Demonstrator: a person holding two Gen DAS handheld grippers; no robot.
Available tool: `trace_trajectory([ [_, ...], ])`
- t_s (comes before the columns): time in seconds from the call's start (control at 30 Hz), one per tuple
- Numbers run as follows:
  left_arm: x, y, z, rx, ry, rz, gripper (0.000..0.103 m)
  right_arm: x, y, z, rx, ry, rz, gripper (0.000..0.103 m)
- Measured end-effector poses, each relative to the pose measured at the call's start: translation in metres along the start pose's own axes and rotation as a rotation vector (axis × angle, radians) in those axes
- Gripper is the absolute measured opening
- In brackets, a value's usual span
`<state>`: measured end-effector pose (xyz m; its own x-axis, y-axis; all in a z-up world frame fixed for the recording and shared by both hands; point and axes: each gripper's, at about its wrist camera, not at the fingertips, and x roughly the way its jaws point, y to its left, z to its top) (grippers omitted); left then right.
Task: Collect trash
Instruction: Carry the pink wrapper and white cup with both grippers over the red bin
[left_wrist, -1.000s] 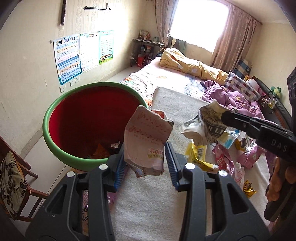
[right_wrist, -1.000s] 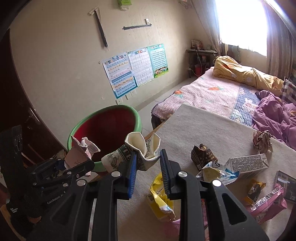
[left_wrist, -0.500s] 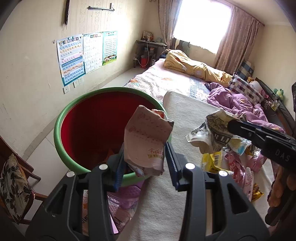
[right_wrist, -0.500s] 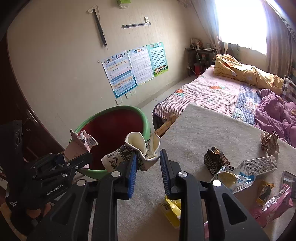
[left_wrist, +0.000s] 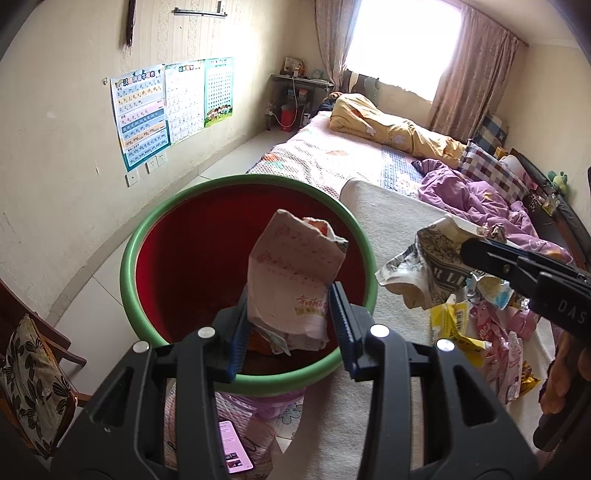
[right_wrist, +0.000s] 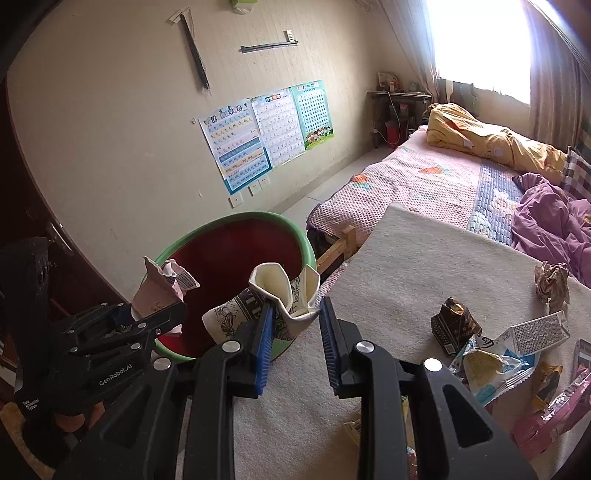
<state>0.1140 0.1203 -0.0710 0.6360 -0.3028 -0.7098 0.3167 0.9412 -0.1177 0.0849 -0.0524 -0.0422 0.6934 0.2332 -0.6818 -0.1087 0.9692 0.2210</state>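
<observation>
grippers angled down: left gripper (left_wrist: 291, 317) clamps pink carton (left_wrist: 291, 280), right gripper (right_wrist: 295, 325) pinches crumpled cup (right_wrist: 280, 299)

Cream wall (left_wrist: 66, 155) hung with three bright charts (left_wrist: 173, 107). Pale tiled floor (left_wrist: 236, 155) seen beside bed (left_wrist: 332, 155). Bed covered with pink blanket; yellow quilt (left_wrist: 399, 129) and purple quilt (left_wrist: 469, 192) piled on it. Bright window (left_wrist: 402, 44) framed by brownish curtains (left_wrist: 472, 70); strong light let in. Small dark table (left_wrist: 299, 96) placed in far corner. Wooden chair with leaf cushion (left_wrist: 29, 380) set at left.
</observation>
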Motion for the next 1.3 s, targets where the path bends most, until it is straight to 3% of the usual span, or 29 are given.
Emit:
trace_trajectory([
  [0.43,0.013,0.019,0.011,0.016,0.024,0.022,0.039,0.013,0.012,0.006,0.009,-0.004,-0.012,0.024],
  [1.3,0.042,0.045,0.022,0.022,0.062,-0.011,0.039,0.039,0.036,0.017,-0.039,0.029,-0.071,0.024],
])
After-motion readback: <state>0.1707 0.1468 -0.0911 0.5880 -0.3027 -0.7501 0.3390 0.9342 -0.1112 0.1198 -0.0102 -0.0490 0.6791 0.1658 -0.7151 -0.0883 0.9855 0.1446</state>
